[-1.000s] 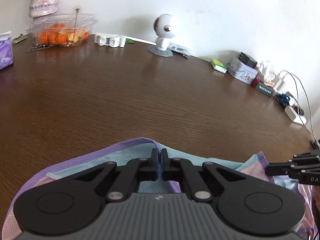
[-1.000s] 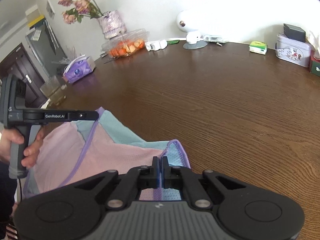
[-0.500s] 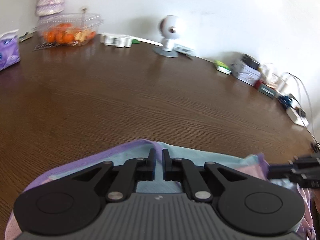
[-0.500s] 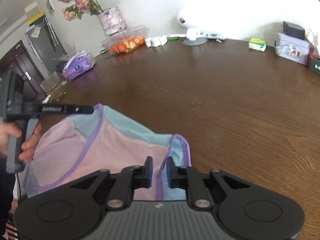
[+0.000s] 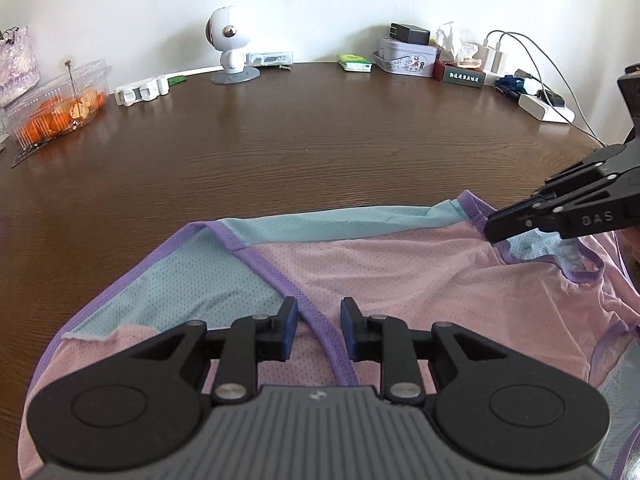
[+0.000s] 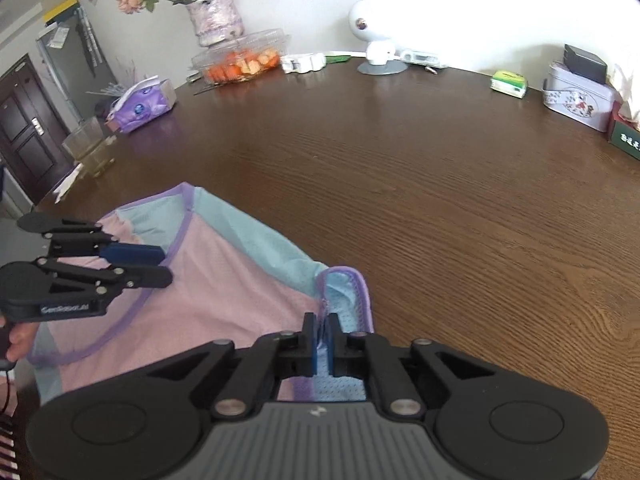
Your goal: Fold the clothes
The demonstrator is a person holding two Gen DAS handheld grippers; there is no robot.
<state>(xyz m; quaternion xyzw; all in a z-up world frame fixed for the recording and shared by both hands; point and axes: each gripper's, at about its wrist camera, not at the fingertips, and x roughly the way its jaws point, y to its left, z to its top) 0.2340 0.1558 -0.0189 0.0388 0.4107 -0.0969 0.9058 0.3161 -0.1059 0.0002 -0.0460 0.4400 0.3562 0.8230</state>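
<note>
A pink and teal mesh garment (image 5: 400, 272) with purple trim lies flat on the brown wooden table (image 5: 300, 152), near its front edge. My left gripper (image 5: 317, 312) hovers over it. Its jaws are opening, and a purple seam runs under the gap without being pinched. From the right wrist view the left gripper (image 6: 162, 264) shows at the left, held by a hand. My right gripper (image 6: 322, 328) is closing, with the garment's (image 6: 224, 280) bunched teal corner caught between its pads. The right gripper (image 5: 490, 229) also reaches in from the right in the left wrist view.
Along the table's far edge stand a white round camera (image 5: 228, 48), a clear box of orange fruit (image 5: 56, 108), a printed tin (image 5: 406, 55) and a power strip with cables (image 5: 546, 106). A purple tissue pack (image 6: 140, 106), a glass (image 6: 90, 150) and a vase of flowers (image 6: 214, 16) sit at the left.
My left gripper let go of the garment's edge, opened and drew back over the cloth while rolling. My right gripper opened briefly, then closed again on the corner.
</note>
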